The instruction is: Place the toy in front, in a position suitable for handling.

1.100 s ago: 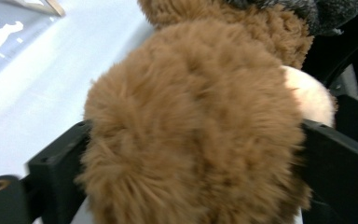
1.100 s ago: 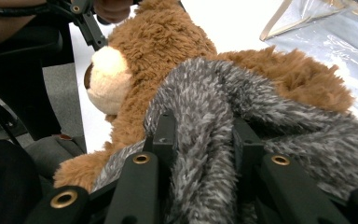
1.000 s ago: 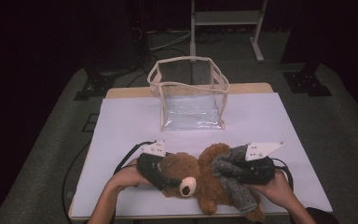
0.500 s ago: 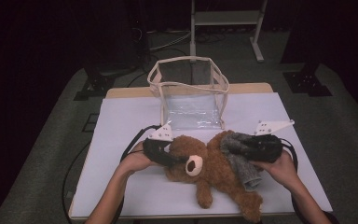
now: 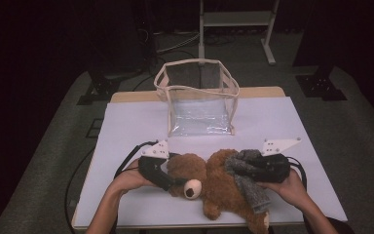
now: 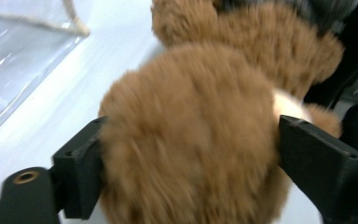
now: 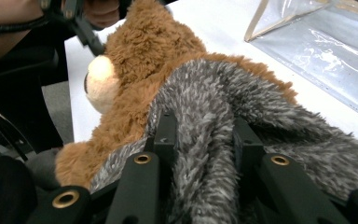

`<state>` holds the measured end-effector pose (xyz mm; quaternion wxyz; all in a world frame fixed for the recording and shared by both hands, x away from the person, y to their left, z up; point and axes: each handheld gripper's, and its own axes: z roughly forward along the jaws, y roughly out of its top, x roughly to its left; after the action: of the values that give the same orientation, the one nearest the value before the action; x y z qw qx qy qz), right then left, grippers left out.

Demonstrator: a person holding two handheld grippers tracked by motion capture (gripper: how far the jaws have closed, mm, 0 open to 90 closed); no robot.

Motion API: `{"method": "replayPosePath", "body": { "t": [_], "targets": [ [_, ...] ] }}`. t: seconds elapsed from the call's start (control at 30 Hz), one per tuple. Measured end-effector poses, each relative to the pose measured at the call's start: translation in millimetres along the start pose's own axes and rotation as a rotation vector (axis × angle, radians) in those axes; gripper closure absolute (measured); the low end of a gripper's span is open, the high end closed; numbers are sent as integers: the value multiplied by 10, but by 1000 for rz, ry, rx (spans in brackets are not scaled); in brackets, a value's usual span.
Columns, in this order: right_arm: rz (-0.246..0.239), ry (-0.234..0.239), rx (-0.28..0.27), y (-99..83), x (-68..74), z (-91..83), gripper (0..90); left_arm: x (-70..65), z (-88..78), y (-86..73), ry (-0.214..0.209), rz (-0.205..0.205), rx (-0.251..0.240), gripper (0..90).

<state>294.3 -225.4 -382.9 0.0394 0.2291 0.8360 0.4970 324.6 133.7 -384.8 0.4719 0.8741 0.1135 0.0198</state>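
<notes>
A brown teddy bear (image 5: 214, 183) lies on the near part of the white table (image 5: 282, 122), with a clear open-topped bag (image 5: 197, 97) standing just beyond it, and the step in hand is judged to be carrying the bear into that bag. The left gripper (image 5: 173, 181) has its jaws set wide around the bear's head, one black jaw against each side of the fur; these jaws have just been opening after a brief squeeze, so a firmer hold on the head should be secured before any lift. The right gripper (image 5: 246, 168) is clamped narrowly on the grey scarf (image 5: 248, 183) at the bear's body. Both ends should be raised together and kept level, high enough for the legs to clear the bag's rim. From the high view the bag's open mouth and the bear's whole length are given; from the left gripper view (image 6: 191, 135) the fit of jaws on fur is plain; from the right gripper view (image 7: 203, 154) the pinched scarf is seen.
</notes>
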Motion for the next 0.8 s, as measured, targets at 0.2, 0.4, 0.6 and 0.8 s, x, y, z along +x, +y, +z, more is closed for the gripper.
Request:
{"method": "replayPosePath", "body": {
  "t": [0.2,0.4,0.6,0.8],
  "targets": [
    [-33,-5,-9,-42,134,-32,686,11,209,127,-42,11,35,85],
    [-29,-6,-21,-61,115,-37,686,27,313,134,-35,1,23,115],
    [-30,-29,-21,-53,119,-28,686,-20,271,73,52,-32,-31,189],
    [-41,-30,-12,-36,142,-9,686,16,346,17,22,-107,0,63]
  ]
}}
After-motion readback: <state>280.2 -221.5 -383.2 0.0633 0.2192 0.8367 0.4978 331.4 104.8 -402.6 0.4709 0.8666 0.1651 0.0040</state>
